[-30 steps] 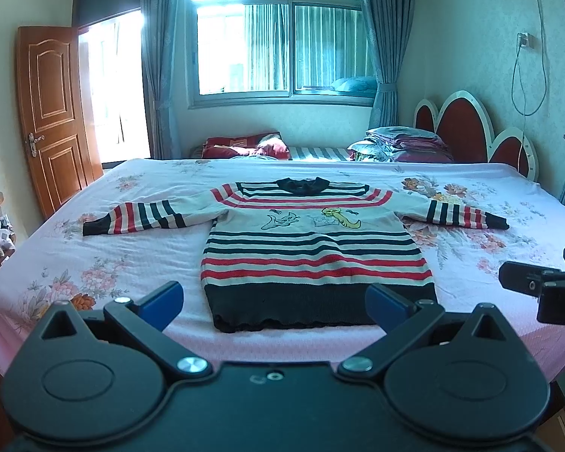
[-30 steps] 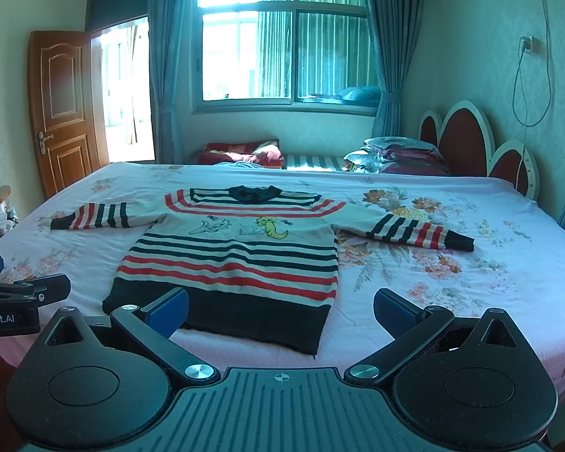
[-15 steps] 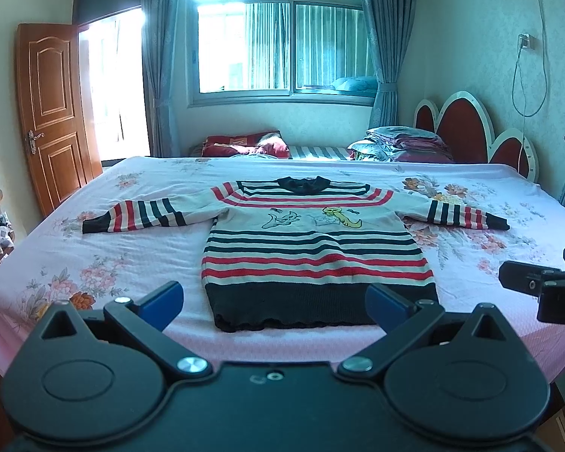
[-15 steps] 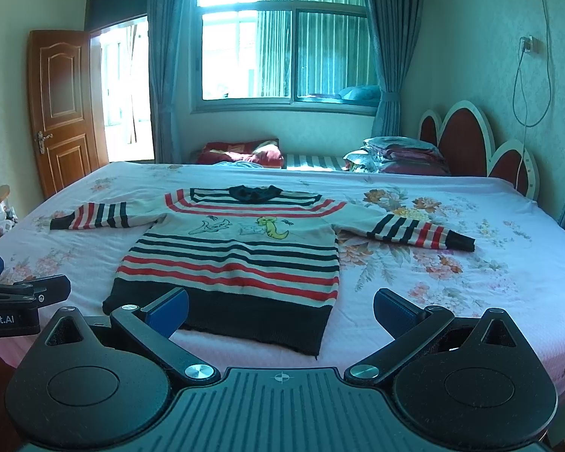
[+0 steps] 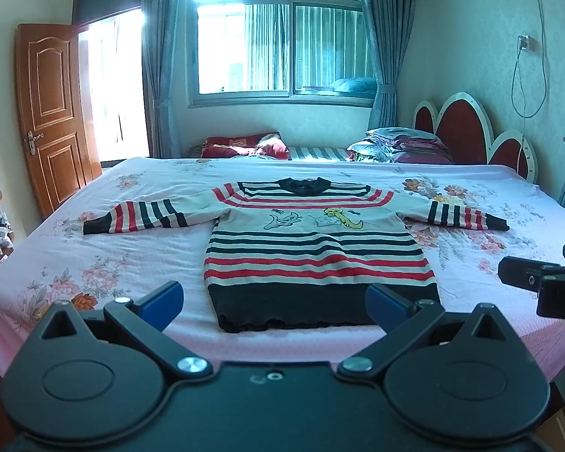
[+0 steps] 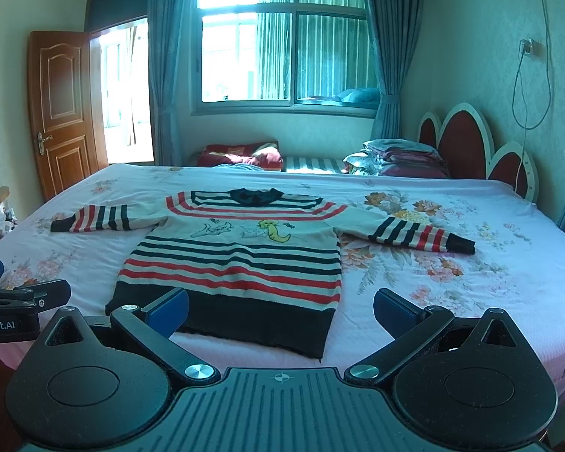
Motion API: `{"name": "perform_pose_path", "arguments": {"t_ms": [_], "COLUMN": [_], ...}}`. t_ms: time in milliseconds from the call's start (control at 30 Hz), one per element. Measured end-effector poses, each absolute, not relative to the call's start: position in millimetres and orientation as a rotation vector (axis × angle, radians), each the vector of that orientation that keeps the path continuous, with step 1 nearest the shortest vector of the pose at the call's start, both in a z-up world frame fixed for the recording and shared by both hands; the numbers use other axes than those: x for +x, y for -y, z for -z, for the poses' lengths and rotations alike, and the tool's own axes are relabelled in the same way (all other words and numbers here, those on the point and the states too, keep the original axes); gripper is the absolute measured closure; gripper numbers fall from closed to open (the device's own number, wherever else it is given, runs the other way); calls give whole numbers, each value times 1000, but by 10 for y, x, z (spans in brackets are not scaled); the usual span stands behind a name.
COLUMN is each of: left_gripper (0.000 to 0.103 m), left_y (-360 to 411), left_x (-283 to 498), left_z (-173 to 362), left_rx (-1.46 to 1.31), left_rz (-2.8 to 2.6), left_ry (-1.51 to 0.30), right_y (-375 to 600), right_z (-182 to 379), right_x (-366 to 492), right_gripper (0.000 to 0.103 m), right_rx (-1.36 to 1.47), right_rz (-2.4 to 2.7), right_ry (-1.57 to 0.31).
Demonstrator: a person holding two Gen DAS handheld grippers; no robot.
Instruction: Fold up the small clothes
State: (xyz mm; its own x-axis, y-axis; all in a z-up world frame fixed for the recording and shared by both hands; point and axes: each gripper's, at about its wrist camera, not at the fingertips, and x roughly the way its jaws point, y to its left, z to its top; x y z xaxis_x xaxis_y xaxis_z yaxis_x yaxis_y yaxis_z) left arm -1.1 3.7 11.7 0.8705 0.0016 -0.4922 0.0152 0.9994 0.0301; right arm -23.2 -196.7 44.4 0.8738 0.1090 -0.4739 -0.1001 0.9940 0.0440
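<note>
The sweater [image 5: 316,252] lies flat on the bed [image 5: 94,256] (sleeves spread); both grippers' jaws are wide open, holding nothing.

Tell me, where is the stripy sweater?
The sweater lies flat in the middle of the bed in both views, sleeves spread out, its dark hem nearest the open left gripper.
</note>
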Motion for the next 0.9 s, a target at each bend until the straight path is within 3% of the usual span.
{"name": "perform_pose_path", "arguments": {"t_ms": [533,900], "left_gripper": [0,0], "left_y": [-69,19], "left_x": [16,595], "left_z": [-87,10], "left_rx": [38,13], "left_rz": [15,31], "left_ry": [-519,-521], "right_y": [1943,2230], "right_z": [-434,-292], "right_x": [-219,331], "right_gripper": [0,0], "right_rx": [22,56], "right_rz": [-97,-46], "right_ry": [-492,-499]}}
